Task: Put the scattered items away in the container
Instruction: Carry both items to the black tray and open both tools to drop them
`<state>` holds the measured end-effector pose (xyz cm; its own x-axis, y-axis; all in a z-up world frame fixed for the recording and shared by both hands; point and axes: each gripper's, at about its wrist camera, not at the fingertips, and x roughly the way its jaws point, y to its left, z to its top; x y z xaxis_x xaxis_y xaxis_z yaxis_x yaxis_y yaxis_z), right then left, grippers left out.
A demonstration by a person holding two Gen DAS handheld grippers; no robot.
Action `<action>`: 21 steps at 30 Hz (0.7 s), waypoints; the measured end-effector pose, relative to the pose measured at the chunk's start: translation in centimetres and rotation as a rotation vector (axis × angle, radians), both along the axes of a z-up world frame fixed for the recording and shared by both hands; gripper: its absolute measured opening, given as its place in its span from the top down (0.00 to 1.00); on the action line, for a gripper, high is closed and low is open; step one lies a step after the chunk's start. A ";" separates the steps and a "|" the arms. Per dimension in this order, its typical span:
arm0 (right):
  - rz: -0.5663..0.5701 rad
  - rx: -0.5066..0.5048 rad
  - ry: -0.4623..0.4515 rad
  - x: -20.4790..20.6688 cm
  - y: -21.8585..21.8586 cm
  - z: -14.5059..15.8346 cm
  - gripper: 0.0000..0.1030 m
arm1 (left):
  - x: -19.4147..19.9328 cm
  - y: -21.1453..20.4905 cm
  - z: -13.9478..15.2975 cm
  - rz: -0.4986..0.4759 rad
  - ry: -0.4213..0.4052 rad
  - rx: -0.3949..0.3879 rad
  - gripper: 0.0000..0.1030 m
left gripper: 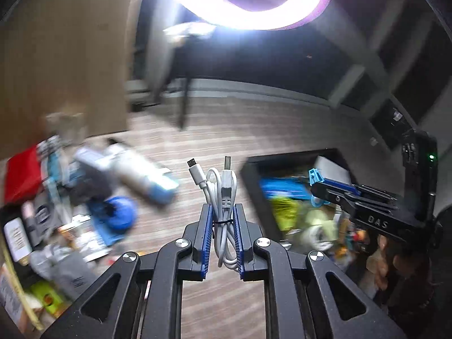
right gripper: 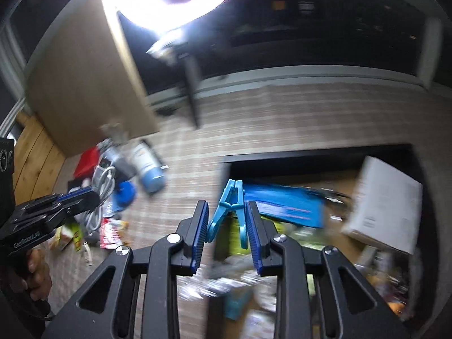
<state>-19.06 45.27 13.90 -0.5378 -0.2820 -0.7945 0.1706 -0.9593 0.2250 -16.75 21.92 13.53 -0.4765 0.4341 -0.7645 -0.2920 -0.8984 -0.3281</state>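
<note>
Clamped between the blue pads of the left gripper (left gripper: 221,226) is a coiled white USB cable (left gripper: 223,197), bound at its middle by a thin black tie, with both plugs standing up beyond the fingertips. The pads press on the bundle from either side, and the cable hangs clear of the floor.

The right gripper (right gripper: 227,220) pinches a light-blue plastic clip (right gripper: 230,203). The clip's handles lie against the two blue pads and its hinged tip points away past the fingertips.

Ahead of the right gripper and just below it sits the black container (right gripper: 310,155), open-topped and already holding a jumble: a blue carton (right gripper: 285,202), a white box (right gripper: 387,200) tilted against the far right wall, and blurred packets whose kind cannot be told. Seen from the left gripper, the container lies to the right, with the right gripper positioned above it.

To the left of the left gripper, on the wood-pattern floor (left gripper: 254,124), lie the scattered items: a white cylinder with a blue end (left gripper: 147,178), a round blue object (left gripper: 118,214), a red packet (left gripper: 21,178) and other blurred pieces. A hand (right gripper: 35,271) grips the left gripper's handle. Beyond both grippers a ring light (left gripper: 248,0) glares beside a tan panel (left gripper: 65,50).
</note>
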 end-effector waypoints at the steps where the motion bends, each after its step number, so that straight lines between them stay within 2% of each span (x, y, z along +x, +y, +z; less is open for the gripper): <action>1: -0.029 0.004 0.003 0.3 1.5 0.3 0.74 | -0.1 1.3 0.2 -0.025 0.004 0.002 0.87; 5: -0.139 0.014 0.013 1.4 6.8 1.2 0.74 | 0.0 6.6 1.0 -0.124 0.014 0.013 0.87; 10: -0.223 0.028 0.028 2.9 10.9 1.4 0.71 | 1.0 12.7 2.1 -0.232 0.042 0.017 0.84; 11: -0.233 0.024 0.032 3.1 11.3 1.5 0.53 | 1.3 13.7 2.3 -0.247 0.049 0.012 0.78; 12: -0.247 0.024 0.037 3.4 11.7 1.6 0.39 | 1.5 14.6 2.4 -0.252 0.051 -0.009 0.46; 13: -0.273 0.033 0.052 3.7 12.0 1.7 0.17 | 1.7 15.2 2.5 -0.244 0.061 -0.036 0.15; 14: -0.296 0.041 0.073 3.9 12.2 1.9 0.16 | 1.9 15.6 2.7 -0.230 0.084 -0.051 0.11; 16: -0.304 0.040 0.109 4.4 12.3 2.2 0.16 | 2.2 15.8 2.9 -0.222 0.107 -0.058 0.11; 21: -0.273 0.034 0.102 3.8 11.5 2.0 0.16 | 2.1 14.7 2.6 -0.204 0.095 -0.070 0.12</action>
<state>-15.26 56.73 15.95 -0.6675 -0.0895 -0.7392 -0.0752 -0.9796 0.1865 -14.60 36.64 16.10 -0.4551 0.4765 -0.7522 -0.4964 -0.8371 -0.2299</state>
